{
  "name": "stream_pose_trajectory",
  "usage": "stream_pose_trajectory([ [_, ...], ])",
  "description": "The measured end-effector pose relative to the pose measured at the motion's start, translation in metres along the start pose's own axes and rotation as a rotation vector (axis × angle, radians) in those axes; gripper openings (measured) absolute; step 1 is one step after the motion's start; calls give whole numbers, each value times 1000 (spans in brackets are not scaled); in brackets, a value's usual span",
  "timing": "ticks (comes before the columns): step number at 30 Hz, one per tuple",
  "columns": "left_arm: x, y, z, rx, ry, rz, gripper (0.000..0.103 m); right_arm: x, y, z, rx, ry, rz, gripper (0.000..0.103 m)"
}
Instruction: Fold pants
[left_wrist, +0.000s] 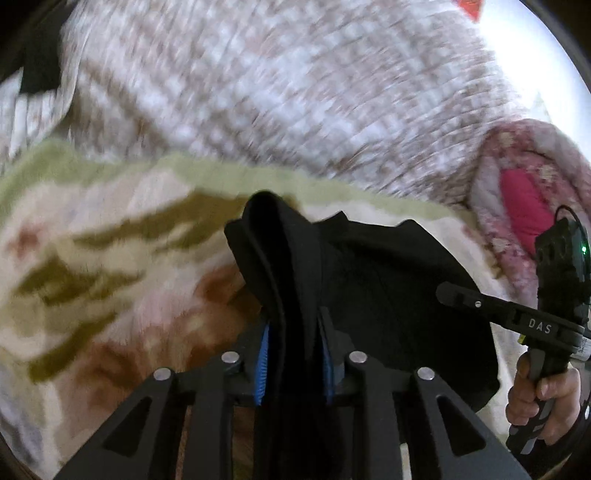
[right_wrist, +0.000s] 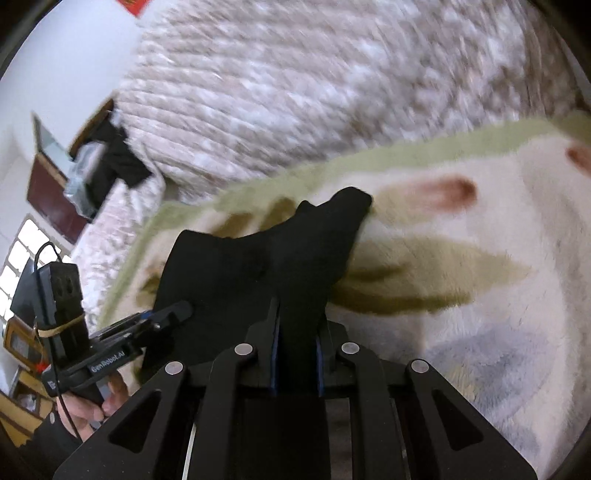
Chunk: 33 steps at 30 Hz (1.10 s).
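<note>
**user1:** Pants check. Black fabric, lifted off a fuzzy blanket with a cream ground, olive leaf shapes and a pale green border. That blanket sits on a bed with a pinkish-white checked quilt behind it. Background is motion-blurred in both wrist views, so the small stuff is a wash.

**user2:** What are the tools doing?

**user1:** Left tool has a thick bunched fold of the pants between its blue-padded fingers, clamped on it as far as I can see, with the cloth standing up in a ridge past the tips. Right tool is the same deal: narrow gap, black cloth pinched in it, and a peak of fabric poking out ahead of the tips. The stretch of pants between the two hangs slack over the blanket.

**user2:** Can you see one tool from the other's camera?

**user1:** Yep. Left view catches the right one at the far right edge, a hand wrapped round its grip. Right view shows the left one low on the left, with the other hand on its handle. Past that there's a pink floral bundle at the quilt's edge, plus a dark garment draped over a wooden headboard.
</note>
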<state>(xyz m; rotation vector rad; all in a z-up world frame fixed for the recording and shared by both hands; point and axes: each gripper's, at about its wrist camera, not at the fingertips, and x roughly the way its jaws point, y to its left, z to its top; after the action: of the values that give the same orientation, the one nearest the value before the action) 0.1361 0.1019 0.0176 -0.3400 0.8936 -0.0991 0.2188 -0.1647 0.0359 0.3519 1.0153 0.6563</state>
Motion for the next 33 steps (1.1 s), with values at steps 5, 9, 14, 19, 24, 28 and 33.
stream_pose_trajectory([
  [5,-11,24,-1,-117,-10,-7,38,-11,-15,2,23,-19,-74,29],
  [9,-43,22,-5,-118,-85,43,34,-41,2,-3,-52,-96,-141,29],
  [14,-65,-16,-28,1,-128,16,34,-41,43,-38,-217,-70,-172,25],
  [19,-45,-34,-58,102,-50,75,34,-16,53,-69,-317,30,-243,25],
  [24,-47,-28,-56,73,-57,77,34,-28,45,-51,-254,56,-165,25],
  [28,-44,-26,-34,63,-61,81,34,-25,45,-20,-279,10,-181,25],
  [33,-21,-29,13,116,-97,97,34,1,41,14,-296,-1,-160,25],
])
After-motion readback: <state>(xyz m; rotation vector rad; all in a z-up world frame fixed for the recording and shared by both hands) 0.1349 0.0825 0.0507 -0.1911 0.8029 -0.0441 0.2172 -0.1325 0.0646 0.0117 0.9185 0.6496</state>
